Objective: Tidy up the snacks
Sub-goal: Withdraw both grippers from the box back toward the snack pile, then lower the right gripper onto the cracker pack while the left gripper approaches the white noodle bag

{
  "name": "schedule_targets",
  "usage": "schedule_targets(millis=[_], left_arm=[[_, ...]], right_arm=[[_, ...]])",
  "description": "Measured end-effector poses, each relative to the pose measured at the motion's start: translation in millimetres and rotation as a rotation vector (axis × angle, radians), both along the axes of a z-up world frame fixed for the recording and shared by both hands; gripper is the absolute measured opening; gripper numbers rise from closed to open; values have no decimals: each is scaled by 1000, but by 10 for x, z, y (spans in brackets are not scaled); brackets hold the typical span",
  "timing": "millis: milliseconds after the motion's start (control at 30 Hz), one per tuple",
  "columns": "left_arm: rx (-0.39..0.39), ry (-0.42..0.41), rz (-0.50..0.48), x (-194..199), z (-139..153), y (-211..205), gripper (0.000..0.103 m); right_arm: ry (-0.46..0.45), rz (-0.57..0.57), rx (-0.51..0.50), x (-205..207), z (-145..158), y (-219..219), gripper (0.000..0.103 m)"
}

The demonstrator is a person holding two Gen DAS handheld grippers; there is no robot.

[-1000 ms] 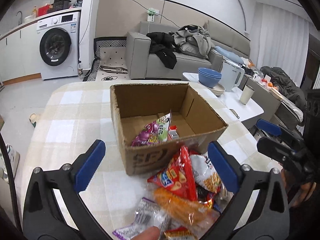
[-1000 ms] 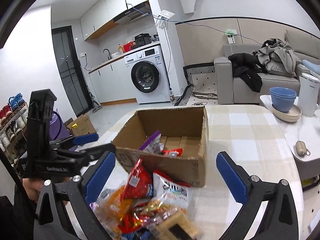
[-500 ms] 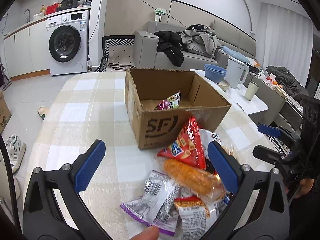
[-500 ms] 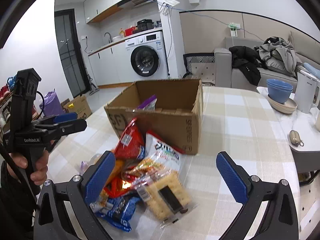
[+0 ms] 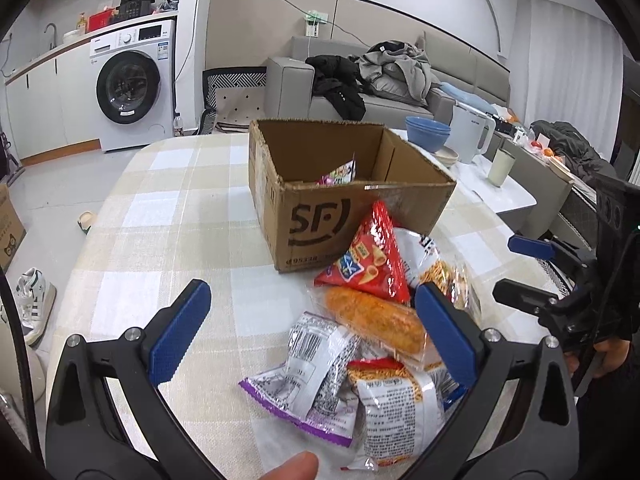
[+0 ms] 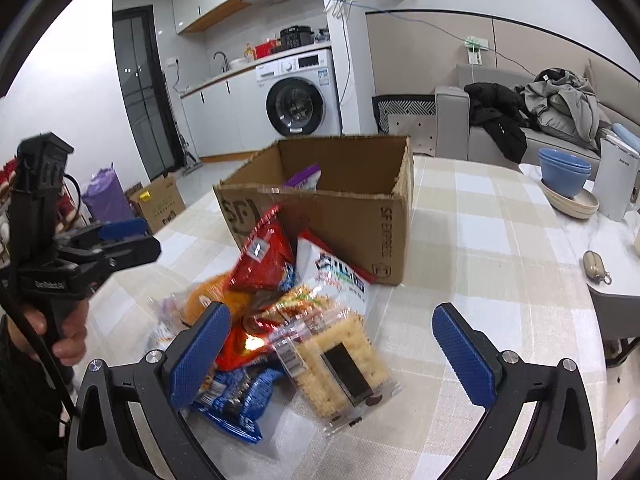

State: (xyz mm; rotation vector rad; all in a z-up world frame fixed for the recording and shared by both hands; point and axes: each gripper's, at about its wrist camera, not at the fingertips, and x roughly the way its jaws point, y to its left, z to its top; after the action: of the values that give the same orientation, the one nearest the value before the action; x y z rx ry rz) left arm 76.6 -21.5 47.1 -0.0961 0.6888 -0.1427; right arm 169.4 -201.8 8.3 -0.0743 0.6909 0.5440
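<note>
An open cardboard box point(image 5: 320, 216) point(image 6: 360, 220) marked SF stands on the checked table with a purple snack bag point(image 5: 338, 174) inside. A pile of snack bags lies in front of it: a red chip bag point(image 5: 368, 260) point(image 6: 264, 256), an orange pack point(image 5: 376, 320), a silver-purple bag point(image 5: 312, 364), a blue bag point(image 6: 236, 396) and a clear cracker pack point(image 6: 340, 364). My left gripper point(image 5: 312, 336) is open above the pile's near left side. My right gripper point(image 6: 332, 352) is open over the cracker pack. Neither holds anything.
A side table at the right holds blue bowls point(image 5: 428, 132), a white kettle point(image 5: 470, 132) and a cup point(image 5: 500, 166). A key pouch point(image 6: 594, 266) lies there too. A sofa with clothes point(image 5: 380, 76) and a washing machine point(image 5: 128, 88) stand behind.
Both grippers have pulled back and lowered from the box toward the snack pile, which now fills more of each view. Both stay open and empty.
</note>
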Motion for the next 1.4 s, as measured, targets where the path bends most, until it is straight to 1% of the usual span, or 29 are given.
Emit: schedule_targets(millis=[133,267,500,833,1100,1267,1400], left_arm=[[17,10,6,-13,-40,-1,102],[8,17,7,-38,-61,22,102],[20,29,-14,-112,-96,-3,102],[30,42,-14,-137,-142,-29,102],[33,61,-44,-154,-155,-69,102],[38,83,-67,-157,-195,-125,102],[58,91,-86,-159,-218,-180,102]], right_arm=[[23,7,-2,35,-88,-13,103],[50,0,-6,81,-168,-38,103],[96,-1,6,148,-289,-66,103],[138,35,-37,188,-431,62,102],[166,48,-56,236,-540,137,86],[170,47,-61,238,-568,140,84],[174,46,-59,246,-585,128,80]])
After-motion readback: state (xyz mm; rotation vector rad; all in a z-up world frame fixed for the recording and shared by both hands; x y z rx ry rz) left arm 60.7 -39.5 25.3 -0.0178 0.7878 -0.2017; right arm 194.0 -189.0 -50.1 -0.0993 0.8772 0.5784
